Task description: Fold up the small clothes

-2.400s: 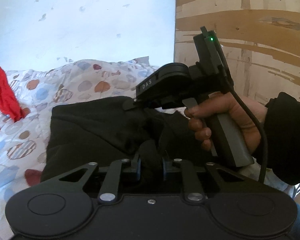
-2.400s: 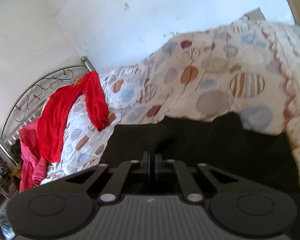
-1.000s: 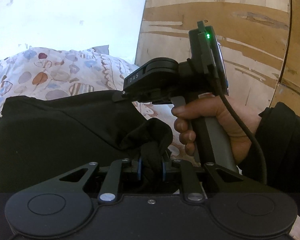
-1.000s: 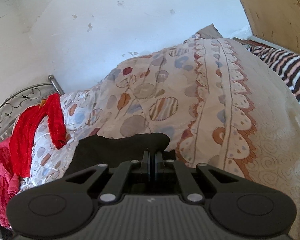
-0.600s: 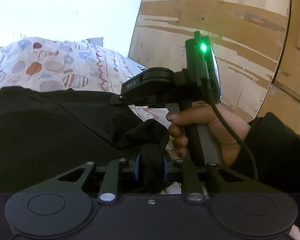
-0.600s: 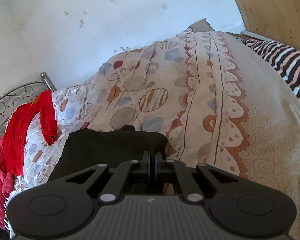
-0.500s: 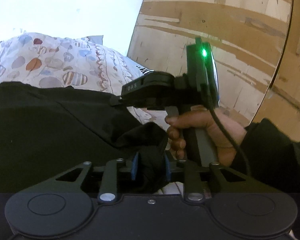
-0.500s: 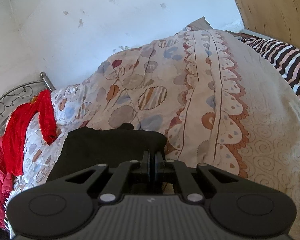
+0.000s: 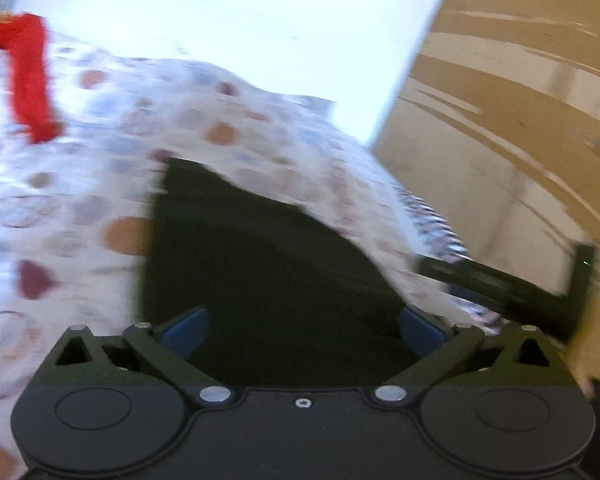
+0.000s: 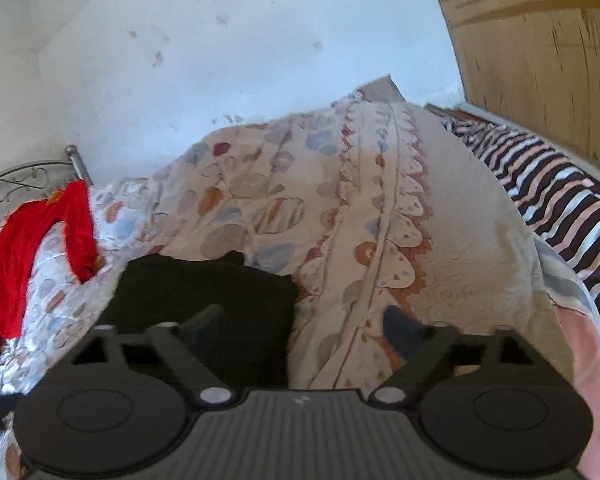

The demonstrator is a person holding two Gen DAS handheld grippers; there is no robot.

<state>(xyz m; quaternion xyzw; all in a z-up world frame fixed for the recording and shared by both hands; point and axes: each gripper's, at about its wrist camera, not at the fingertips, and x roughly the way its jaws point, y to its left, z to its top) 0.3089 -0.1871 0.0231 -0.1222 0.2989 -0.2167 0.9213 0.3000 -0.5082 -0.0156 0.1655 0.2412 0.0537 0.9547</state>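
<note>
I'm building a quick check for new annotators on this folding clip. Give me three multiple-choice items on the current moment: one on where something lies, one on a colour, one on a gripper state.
1. Where does the black garment lie?
A. On the patterned bedspread
B. On the wooden panel
C. Hanging from the metal headboard

2. What colour is the cloth draped near the headboard?
A. Green
B. Red
C. Yellow

3. How do the two grippers stand?
A. Both shut on the garment
B. Only the left open
C. Both open, holding nothing

Answers:
1. A, since in the right wrist view the garment lies flat on the bedspread.
2. B, since the cloth shows bright red in both views.
3. C, since the left gripper and the right gripper each have fingers spread wide with nothing between them.
</note>
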